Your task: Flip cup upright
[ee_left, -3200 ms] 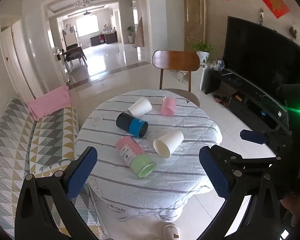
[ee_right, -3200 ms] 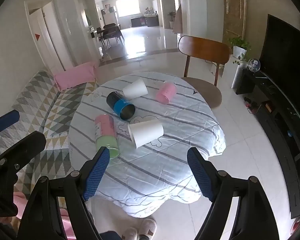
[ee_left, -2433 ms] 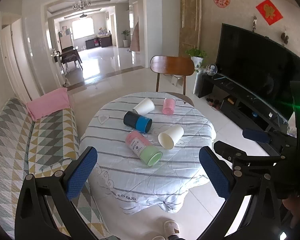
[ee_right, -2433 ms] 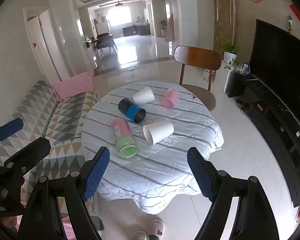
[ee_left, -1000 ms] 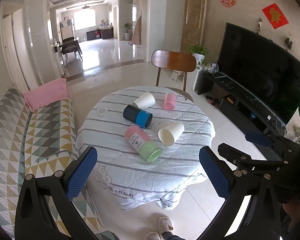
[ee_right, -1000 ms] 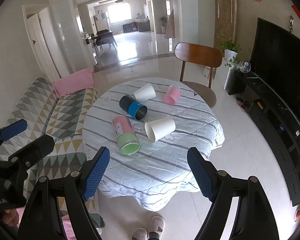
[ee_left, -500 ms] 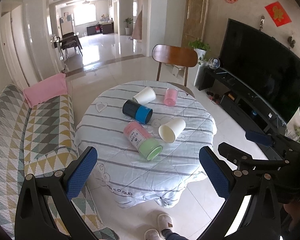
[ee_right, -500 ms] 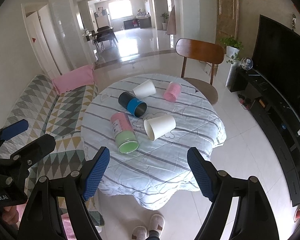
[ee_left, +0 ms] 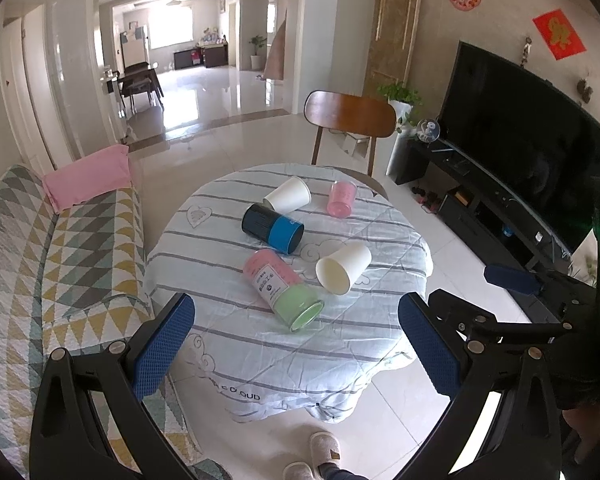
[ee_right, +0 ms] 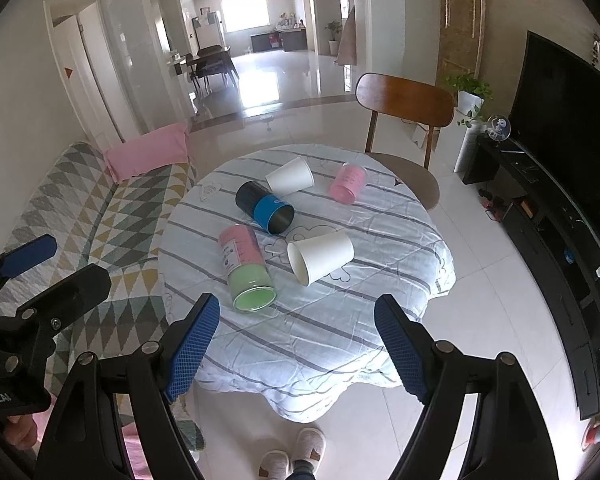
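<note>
Several cups lie on their sides on a round table with a striped cloth (ee_left: 260, 360) (ee_right: 340, 344). Nearest is a pink and green cup (ee_left: 284, 290) (ee_right: 246, 266). Right of it lies a white paper cup (ee_left: 344, 267) (ee_right: 320, 256). Behind them lie a black and blue cup (ee_left: 273, 229) (ee_right: 265, 207), a second white paper cup (ee_left: 288, 200) (ee_right: 290, 176) and a small pink cup (ee_left: 342, 198) (ee_right: 348, 183). My left gripper (ee_left: 296, 346) and right gripper (ee_right: 296, 348) are both open and empty, held high above the table's near edge.
A wooden chair (ee_left: 350, 120) (ee_right: 404, 104) stands behind the table. A patterned sofa (ee_left: 40, 280) (ee_right: 100, 200) with a pink cushion lies to the left. A TV (ee_left: 528, 140) on a low stand is to the right. My slippered feet (ee_right: 292, 456) show below.
Both grippers have moved slightly closer to the table and lower, so the cups look larger. Both stay open. The cups have not moved.
</note>
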Available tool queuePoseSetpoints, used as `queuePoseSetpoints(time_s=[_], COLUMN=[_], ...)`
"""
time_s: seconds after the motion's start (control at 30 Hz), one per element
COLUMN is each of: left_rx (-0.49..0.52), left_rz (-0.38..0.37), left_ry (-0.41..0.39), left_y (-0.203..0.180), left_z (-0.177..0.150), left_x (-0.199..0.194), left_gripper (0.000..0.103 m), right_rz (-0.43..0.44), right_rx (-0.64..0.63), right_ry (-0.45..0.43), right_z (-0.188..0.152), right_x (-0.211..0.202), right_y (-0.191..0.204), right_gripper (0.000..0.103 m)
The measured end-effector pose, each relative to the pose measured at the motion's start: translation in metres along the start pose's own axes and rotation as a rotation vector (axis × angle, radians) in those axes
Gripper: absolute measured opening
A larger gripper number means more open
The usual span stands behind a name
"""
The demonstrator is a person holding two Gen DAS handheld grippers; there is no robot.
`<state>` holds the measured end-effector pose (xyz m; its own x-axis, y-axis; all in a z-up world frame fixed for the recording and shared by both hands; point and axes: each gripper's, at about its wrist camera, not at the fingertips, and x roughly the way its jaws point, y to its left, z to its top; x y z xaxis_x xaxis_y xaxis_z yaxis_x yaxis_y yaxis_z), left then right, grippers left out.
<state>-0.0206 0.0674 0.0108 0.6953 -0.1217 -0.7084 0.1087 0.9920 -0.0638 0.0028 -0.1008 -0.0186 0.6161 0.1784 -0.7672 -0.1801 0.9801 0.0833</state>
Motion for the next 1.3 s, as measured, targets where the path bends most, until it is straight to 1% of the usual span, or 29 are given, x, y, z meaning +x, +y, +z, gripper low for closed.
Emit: queuePoseSetpoints(time_s=[0.1, 0.3, 0.47, 0.5, 0.63, 0.77, 0.87, 0.97, 1.0, 1.03, 1.1, 1.13, 1.17, 1.23, 1.3], left_rx=[-0.008, -0.046, -0.090, -0.094, -0.149, -0.261, -0.395, -0.531, -0.596, -0.647, -0.734, -0.758, -0.792, -0.816, -0.837], left_rz=[-0.007, -0.004, 0.043, 0.050, 0.115, 0.213, 0.303, 0.419, 0.448, 0.464, 0.492, 0.500, 0.512, 0.532, 0.558], left_ry=[0.003, 0.023, 0.059, 0.065, 0.092, 0.110, 0.122, 0.147, 0.147, 0.150, 0.177, 0.183, 0.184, 0.180, 0.171], left_y=[0.001, 0.006, 0.010, 0.010, 0.007, -0.001, -0.018, -0.044, -0.054, -0.061, -0.075, -0.079, -0.086, -0.094, -0.100], left_z=[0.001, -0.001, -0.003, -0.003, -0.001, -0.003, -0.009, -0.018, -0.023, -0.027, -0.035, -0.037, -0.039, -0.040, -0.040], left_x=[0.002, 0.019, 0.038, 0.041, 0.062, 0.093, 0.118, 0.132, 0.134, 0.136, 0.142, 0.143, 0.145, 0.147, 0.150], left_gripper=[0.103, 0.103, 0.103, 0.103, 0.103, 0.103, 0.103, 0.103, 0.103, 0.103, 0.103, 0.103, 0.103, 0.103, 0.103], right_rz=[0.000, 0.007, 0.044, 0.056, 0.127, 0.210, 0.303, 0.419, 0.452, 0.493, 0.527, 0.549, 0.561, 0.586, 0.610], right_rx=[-0.016, -0.068, -0.143, -0.167, -0.285, -0.469, -0.634, -0.859, -0.918, -1.003, -1.119, -1.189, -1.228, -1.339, -1.425], right_ry=[0.012, 0.055, 0.100, 0.110, 0.162, 0.206, 0.253, 0.321, 0.331, 0.345, 0.337, 0.332, 0.336, 0.334, 0.358], right_z=[0.002, 0.005, 0.016, 0.020, 0.036, 0.055, 0.067, 0.069, 0.068, 0.067, 0.064, 0.061, 0.060, 0.055, 0.052], right_x=[0.005, 0.020, 0.044, 0.051, 0.082, 0.122, 0.158, 0.185, 0.190, 0.196, 0.203, 0.207, 0.210, 0.217, 0.226], right_y=[0.001, 0.001, -0.001, -0.002, -0.004, -0.009, -0.016, -0.019, -0.020, -0.020, -0.018, -0.017, -0.016, -0.014, -0.014], right_gripper=[0.081, 0.081, 0.081, 0.081, 0.081, 0.081, 0.081, 0.081, 0.081, 0.081, 0.081, 0.081, 0.081, 0.081, 0.081])
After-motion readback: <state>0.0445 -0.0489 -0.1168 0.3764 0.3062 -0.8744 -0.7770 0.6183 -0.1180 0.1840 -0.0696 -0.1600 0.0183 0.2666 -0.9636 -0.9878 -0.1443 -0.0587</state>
